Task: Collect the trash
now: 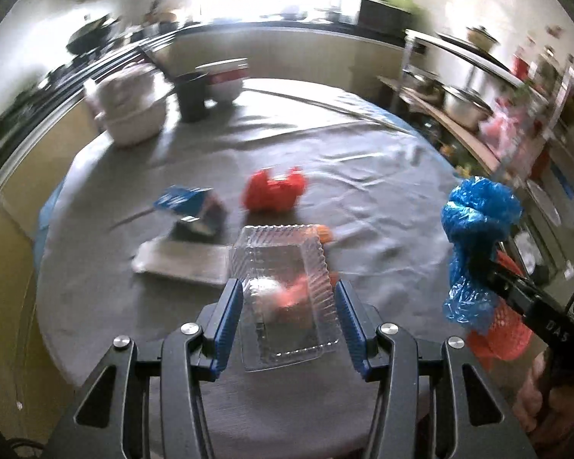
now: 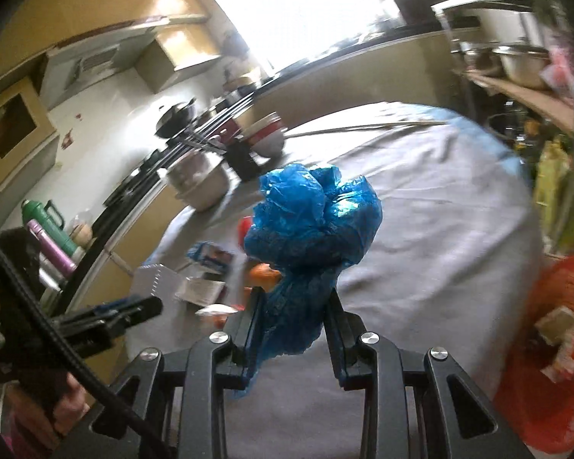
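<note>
My left gripper (image 1: 287,294) is shut on a clear ribbed plastic clamshell box (image 1: 283,267), held just above the grey tablecloth (image 1: 363,160). In the right wrist view my right gripper (image 2: 296,298) is shut on a crumpled blue plastic bag (image 2: 313,225), which bulges above the fingers. That bag (image 1: 478,214) and the right gripper (image 1: 482,267) also show at the right edge of the left wrist view. A red mesh bag (image 2: 555,344) holding scraps hangs low on the right. On the table lie a red plastic bag (image 1: 273,191), a blue carton (image 1: 191,206), a flat grey tray (image 1: 183,264) and an orange scrap (image 1: 323,233).
At the table's far side stand a black cup (image 1: 190,95), stacked bowls (image 1: 225,80) and white pots (image 1: 130,111). A shelf with metal pots (image 1: 463,107) runs along the right. A kitchen counter (image 2: 95,225) with flasks borders the left. A person's hand (image 2: 69,401) grips the left tool.
</note>
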A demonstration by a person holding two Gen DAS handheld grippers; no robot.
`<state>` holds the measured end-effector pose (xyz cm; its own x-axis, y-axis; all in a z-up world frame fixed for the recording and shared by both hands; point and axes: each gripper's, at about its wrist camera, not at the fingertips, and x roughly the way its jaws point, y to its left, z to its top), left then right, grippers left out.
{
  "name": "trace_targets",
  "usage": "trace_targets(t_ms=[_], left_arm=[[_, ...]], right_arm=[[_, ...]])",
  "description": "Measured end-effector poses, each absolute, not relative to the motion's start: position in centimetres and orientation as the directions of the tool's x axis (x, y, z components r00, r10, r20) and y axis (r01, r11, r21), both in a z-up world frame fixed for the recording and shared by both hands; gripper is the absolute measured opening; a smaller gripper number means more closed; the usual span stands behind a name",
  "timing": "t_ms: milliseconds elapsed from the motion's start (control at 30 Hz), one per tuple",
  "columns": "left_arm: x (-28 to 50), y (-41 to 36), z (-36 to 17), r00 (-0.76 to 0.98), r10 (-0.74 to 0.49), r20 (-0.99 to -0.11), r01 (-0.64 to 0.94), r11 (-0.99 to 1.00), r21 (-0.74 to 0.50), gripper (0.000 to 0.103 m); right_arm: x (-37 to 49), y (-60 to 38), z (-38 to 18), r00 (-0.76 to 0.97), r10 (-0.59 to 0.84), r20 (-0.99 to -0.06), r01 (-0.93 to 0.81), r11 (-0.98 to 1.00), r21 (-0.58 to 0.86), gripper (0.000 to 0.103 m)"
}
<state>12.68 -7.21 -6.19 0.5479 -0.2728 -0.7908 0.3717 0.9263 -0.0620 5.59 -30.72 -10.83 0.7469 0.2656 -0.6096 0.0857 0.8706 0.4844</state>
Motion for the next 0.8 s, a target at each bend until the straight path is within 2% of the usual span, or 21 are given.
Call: trace_targets(t_ms=[167,333,800], left_arm=[[11.5,-11.4,-6.3,0.538,-0.324,-0.778,0.466,0.883,-0.046,0.051],[10.9,-13.2,-6.9,0.524,-0.339,-0.781,0.491,0.870,-0.048,0.051],[11.6,-11.9,-8.1,0.574,-0.220,-0.789,0.406,0.913,0.040,0.051]], right_arm=[[3.0,-34.1,-11.7,0.760,0.217,-0.613,0.158,0.852,0.498,0.033],[1.5,-35.9,-12.3,0.766,0.191,-0.613,0.204,0.833,0.514,0.033],[2.3,-34.3,-13.2,0.749,0.231,-0.621,0.168,0.840,0.516,0.033]])
